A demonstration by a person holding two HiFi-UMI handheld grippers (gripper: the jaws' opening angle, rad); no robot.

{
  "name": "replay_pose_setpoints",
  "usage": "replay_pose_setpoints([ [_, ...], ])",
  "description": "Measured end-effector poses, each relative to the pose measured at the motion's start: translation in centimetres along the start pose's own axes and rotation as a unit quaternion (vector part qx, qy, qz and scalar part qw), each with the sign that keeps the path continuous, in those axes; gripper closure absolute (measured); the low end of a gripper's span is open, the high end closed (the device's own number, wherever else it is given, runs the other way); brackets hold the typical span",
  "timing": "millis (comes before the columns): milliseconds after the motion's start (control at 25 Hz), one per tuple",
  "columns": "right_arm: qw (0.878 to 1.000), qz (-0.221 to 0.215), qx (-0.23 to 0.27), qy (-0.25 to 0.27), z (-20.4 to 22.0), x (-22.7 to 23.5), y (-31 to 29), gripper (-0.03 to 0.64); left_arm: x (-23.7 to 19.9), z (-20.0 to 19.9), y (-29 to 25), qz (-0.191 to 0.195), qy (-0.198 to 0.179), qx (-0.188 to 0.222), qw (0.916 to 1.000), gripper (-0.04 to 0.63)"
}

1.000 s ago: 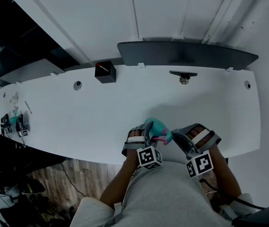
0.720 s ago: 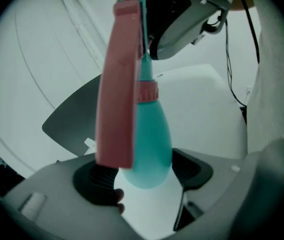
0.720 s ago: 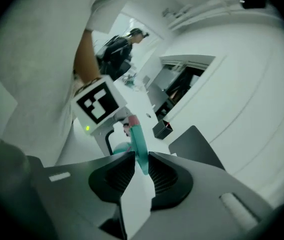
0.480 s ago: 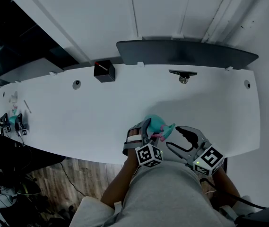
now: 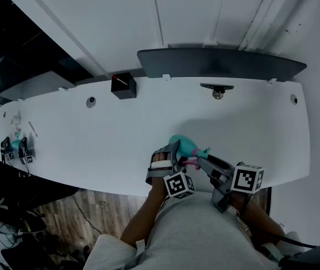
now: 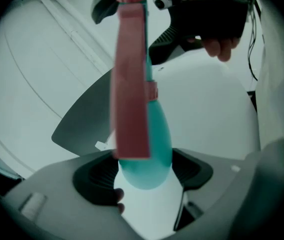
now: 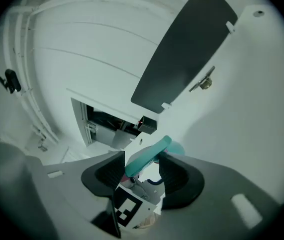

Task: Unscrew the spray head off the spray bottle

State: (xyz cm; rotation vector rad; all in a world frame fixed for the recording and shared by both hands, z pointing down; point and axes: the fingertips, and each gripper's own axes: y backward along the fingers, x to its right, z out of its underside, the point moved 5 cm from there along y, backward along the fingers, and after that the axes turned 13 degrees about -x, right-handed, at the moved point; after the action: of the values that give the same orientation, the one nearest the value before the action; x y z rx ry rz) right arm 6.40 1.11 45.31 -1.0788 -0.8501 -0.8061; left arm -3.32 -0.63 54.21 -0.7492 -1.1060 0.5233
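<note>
Your left claw point(image 5: 173, 148) clamps the spray bottle point(image 6: 150, 149) by its body over the tabletop's point(image 5: 92, 139) near edge. The neck points toward your right claw point(image 7: 142, 176). Its jaws have just been opening and sit loose on either side of the spray head point(image 7: 146, 156).

No text or number can be read.

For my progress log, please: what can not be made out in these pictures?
1. Joint between spray head and spray bottle: head view, too small and dim.
2. Bottle neck: left gripper view, covered by the blurred pink part; the left gripper clamps the body.
3. Bottle body: right gripper view, mostly behind the spray head, which stands between the right gripper's jaws; these have just been opening.
</note>
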Motion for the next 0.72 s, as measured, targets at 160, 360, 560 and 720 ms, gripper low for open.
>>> replay_pose_setpoints([
  [160, 0.991, 0.056, -0.062, 0.101, 0.1, 0.4, 0.2, 0.453, 0.0, 0.8, -0.3, 0.000, 0.005, -0.011, 0.9999, 0.264],
  [360, 0.883, 0.225, -0.135, 0.389, -1.0, 0.0, 1.4, 0.554, -0.5, 0.8, 0.1, 0.001, 0.021, 0.006, 0.9998, 0.267],
  [560, 0.641, 0.353, -0.181, 0.657, -0.9, -1.4, 1.3, 0.546, -0.4, 0.0, 0.5, 0.009, 0.042, 0.027, 0.9987, 0.268],
  [720, 0.570, 0.370, -0.171, 0.714, -0.6, -1.7, 1.1, 0.543, -0.6, -0.2, 0.5, 0.007, 0.053, 0.032, 0.9981, 0.267],
])
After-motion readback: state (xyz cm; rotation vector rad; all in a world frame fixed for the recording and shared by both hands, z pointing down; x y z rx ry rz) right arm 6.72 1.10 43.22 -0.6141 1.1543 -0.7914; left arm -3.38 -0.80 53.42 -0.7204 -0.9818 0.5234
